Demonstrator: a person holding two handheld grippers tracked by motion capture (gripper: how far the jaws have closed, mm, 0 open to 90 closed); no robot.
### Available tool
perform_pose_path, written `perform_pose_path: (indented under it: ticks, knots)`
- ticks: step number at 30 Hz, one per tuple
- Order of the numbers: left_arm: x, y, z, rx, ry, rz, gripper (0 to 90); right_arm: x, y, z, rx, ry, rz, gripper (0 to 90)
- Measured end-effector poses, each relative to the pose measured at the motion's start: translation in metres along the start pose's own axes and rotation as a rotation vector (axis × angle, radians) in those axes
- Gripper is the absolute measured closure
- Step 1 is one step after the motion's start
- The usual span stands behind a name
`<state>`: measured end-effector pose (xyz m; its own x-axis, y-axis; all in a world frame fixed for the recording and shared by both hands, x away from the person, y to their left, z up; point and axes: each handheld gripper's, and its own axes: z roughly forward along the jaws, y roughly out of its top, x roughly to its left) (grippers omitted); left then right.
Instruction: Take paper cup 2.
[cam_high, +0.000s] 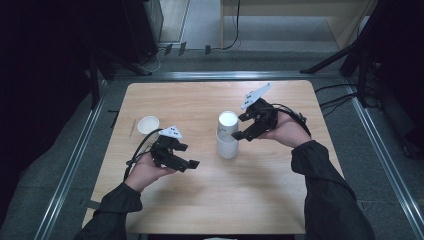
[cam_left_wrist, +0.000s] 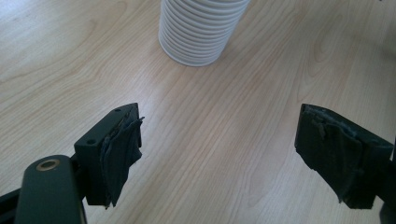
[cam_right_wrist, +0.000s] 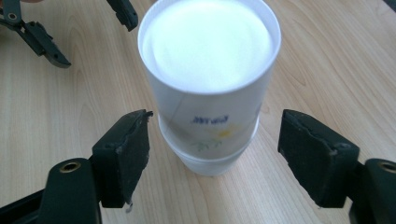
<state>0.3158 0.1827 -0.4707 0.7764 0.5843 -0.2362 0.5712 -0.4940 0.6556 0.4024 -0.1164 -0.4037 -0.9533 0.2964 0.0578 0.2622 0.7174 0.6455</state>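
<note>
My right gripper (cam_right_wrist: 212, 156) holds its jaws wide and clear of the cup stack (cam_high: 227, 135) mid-surface, perhaps to let it stand alone, while my left gripper (cam_left_wrist: 219, 154) waits near-left, jaws wide and empty.

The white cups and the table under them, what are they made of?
The stack of cups looks like thin matt paper: the top one bears a printed flower and a rolled rim, and the lower ones show as ribbed rims in the left gripper view. The table looks like pale wood or wood-look laminate, with visible grain and a soft sheen.
</note>
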Motion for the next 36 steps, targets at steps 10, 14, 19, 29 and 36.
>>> perform_pose_path:
  ticks: [10,14,19,29,36]
  knots:
    - [-0.001,-0.001,0.004,0.022,-0.003,0.02,14.6,-0.001,0.021,0.008,0.039,0.018,-0.001,23.0]
    - [-0.002,-0.001,0.004,0.019,-0.005,0.027,14.6,0.0,0.029,0.01,0.051,0.02,-0.012,24.1]
    - [-0.002,-0.001,0.004,0.025,-0.005,0.037,14.6,0.001,0.035,0.009,0.068,0.005,-0.036,30.8]
    - [-0.001,-0.001,0.003,0.021,-0.008,0.038,14.7,0.002,0.04,0.005,0.09,0.012,-0.036,32.4]
    - [0.001,-0.002,0.001,0.004,-0.021,0.038,14.7,0.003,0.047,-0.005,0.09,0.013,-0.029,32.6]
